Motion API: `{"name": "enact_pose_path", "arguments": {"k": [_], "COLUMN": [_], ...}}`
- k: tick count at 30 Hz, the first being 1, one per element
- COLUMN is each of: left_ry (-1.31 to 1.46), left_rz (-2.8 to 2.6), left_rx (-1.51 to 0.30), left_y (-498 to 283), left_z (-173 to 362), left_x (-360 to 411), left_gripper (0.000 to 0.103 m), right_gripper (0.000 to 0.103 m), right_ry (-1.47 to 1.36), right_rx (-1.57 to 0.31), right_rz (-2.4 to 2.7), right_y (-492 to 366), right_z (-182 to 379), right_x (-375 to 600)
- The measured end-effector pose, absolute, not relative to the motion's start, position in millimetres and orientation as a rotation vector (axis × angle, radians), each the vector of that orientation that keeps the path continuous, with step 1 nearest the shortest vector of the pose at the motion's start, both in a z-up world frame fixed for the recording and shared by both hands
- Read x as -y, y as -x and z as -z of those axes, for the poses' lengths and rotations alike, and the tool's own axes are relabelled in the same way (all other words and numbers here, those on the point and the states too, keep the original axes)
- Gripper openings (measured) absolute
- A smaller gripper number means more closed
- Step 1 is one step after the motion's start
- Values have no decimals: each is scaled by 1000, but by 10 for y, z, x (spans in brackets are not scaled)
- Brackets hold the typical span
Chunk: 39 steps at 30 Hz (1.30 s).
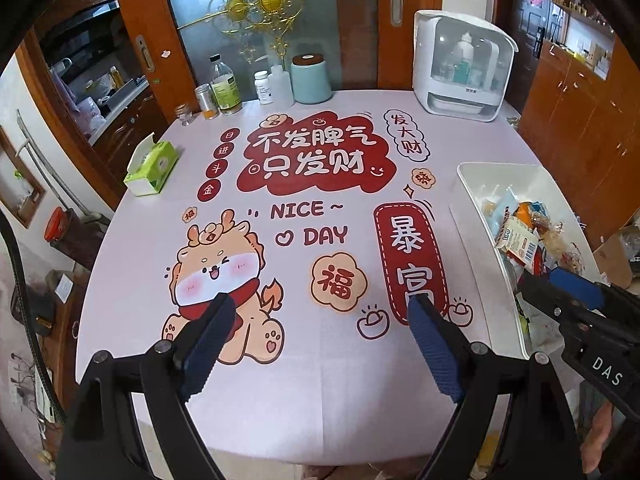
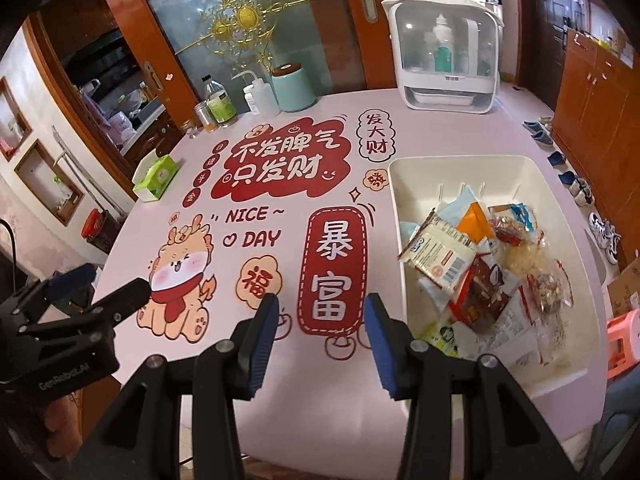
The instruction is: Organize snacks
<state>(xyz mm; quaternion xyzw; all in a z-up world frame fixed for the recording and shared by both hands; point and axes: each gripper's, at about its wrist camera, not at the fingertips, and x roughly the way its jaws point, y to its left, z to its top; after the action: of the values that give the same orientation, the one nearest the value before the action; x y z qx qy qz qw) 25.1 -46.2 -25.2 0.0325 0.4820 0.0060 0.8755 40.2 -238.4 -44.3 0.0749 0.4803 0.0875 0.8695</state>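
Left gripper (image 1: pixel 320 312): jaws wide apart, nothing between them, hanging over the cartoon-dragon print on the pink counter (image 1: pixel 280 400). Right gripper (image 2: pixel 320 312): jaws partly apart, empty, over the red banner print, just left of the tray's near end. No snack held by either.

White tray (image 2: pixel 396 184) sits on the right side of the counter. Snack packets (image 2: pixel 472 264) lie heaped inside it, mostly toward the near half; far end bare. No packets loose on the counter.

Mid-left edge: green tissue box (image 1: pixel 154 164). Far edge: small jars and bottles (image 1: pixel 226 88), a pale blue canister (image 1: pixel 311 80), and a white clear-fronted cabinet (image 1: pixel 460 68) at far right.
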Motion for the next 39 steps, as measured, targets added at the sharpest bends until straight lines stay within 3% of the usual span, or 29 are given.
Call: {"name": "enact_pose_path", "arguments": {"k": [18, 39], "left_ry": [-59, -57], "left_rz": [69, 90], "left_rx": [-982, -983], "left_y": [-130, -151], "left_z": [194, 190], "left_x": [393, 401], "left_gripper": [87, 87], "right_gripper": [53, 54], "right_ry": [-184, -171], "right_rx": [-998, -995], "right_rz": [-88, -79], "right_y": [-93, -90], "right_z": [319, 271], "right_x": [2228, 2204]}}
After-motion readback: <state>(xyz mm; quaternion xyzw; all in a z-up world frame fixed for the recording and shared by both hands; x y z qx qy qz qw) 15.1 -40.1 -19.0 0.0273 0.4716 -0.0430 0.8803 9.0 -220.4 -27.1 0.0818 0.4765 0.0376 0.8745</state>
